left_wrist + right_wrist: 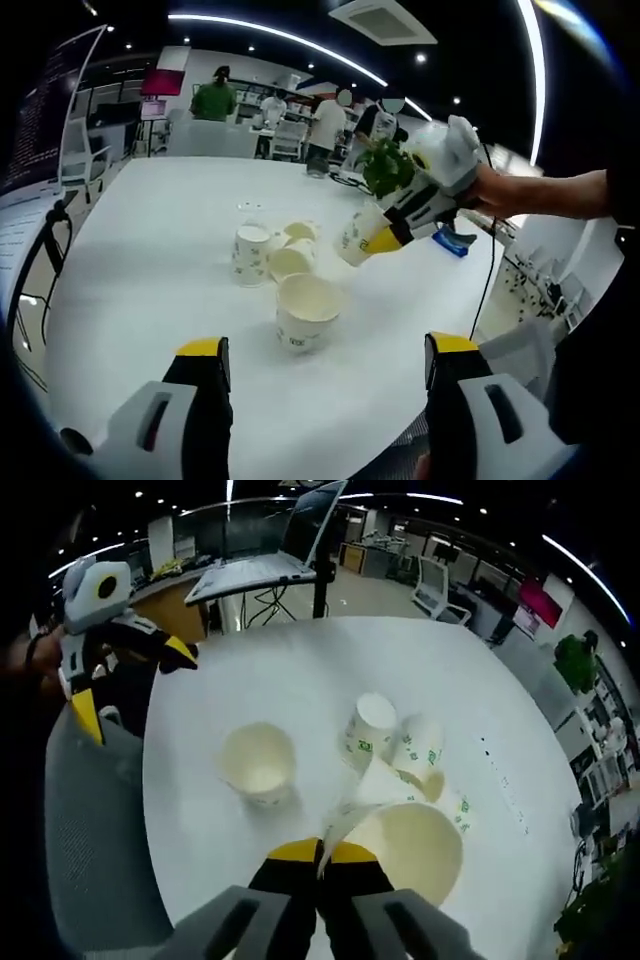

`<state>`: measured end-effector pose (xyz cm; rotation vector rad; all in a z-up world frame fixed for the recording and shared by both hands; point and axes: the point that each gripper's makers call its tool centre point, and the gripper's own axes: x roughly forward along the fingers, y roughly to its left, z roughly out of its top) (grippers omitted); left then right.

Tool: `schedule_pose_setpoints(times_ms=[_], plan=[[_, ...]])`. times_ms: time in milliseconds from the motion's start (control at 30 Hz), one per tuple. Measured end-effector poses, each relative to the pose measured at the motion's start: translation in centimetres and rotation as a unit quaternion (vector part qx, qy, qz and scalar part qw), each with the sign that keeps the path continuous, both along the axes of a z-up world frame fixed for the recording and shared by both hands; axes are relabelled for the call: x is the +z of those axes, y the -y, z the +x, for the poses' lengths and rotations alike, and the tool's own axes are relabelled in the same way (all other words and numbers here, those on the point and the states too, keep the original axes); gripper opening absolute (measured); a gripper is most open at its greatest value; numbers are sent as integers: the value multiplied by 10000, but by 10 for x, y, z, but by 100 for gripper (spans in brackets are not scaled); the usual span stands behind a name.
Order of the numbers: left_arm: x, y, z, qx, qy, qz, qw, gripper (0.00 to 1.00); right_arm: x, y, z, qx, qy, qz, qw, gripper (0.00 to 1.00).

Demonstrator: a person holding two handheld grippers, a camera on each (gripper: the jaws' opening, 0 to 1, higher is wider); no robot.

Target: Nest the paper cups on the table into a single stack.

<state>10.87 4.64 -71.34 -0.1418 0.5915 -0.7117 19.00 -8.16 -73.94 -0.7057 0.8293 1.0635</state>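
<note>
Pinched by its rim in the right hand-held gripper, jaws closed on the thin wall: one paper cup, lifted and tilted above the white counter. Seen from the left gripper view too, that same held cup hanging off the yellow tips of the right hand-held gripper, mouth slanted down toward the others. Left hand-held gripper empty, jaws spread wide, low over the near edge of the counter. Standing alone and upright, mouth up: a single cup, also visible in the right gripper view. Just behind it, a small cluster of cups touching one another, one upside down and the rest toppled on their sides (exact count hard to tell). Likely very light and thin-walled, easy to crush or dent under a hard squeeze, and prone to tipping or skidding on the smooth top at a nudge; probably best taken at the rolled rim, where the paper is stiffest, with gentle pressure. Surface round, white, glossy, bare apart from the cups and something small and blue at the far side. Beyond: an open office, ceiling light strips, a laptop on a stand, a grey chair, a green plant, people standing in the distance.
</note>
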Motion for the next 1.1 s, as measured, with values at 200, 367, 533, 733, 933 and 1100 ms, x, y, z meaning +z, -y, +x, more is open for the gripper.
schedule_pose_setpoints(times_ms=[200,367,533,733,933,1100], plan=[[-1,3,1,-44,2,5,10000,78,10,-17,-6,291,34,25,9996,0],[-1,2,1,-56,4,13,10000,78,15,-35,-12,534,53,45,9985,0],[-5,-4,3,-21,-1,19,10000,78,15,-46,-16,718,40,13,9974,0],[-5,-6,2,32,-1,3,10000,78,17,-57,-20,875,25,29,9962,0],[-3,-5,0,53,1,-5,10000,78,13,-60,-23,1007,-4,-34,9949,0],[-6,-6,-1,58,-23,-10,10000,78,11,-63,-26,1110,-55,-82,9938,0]])
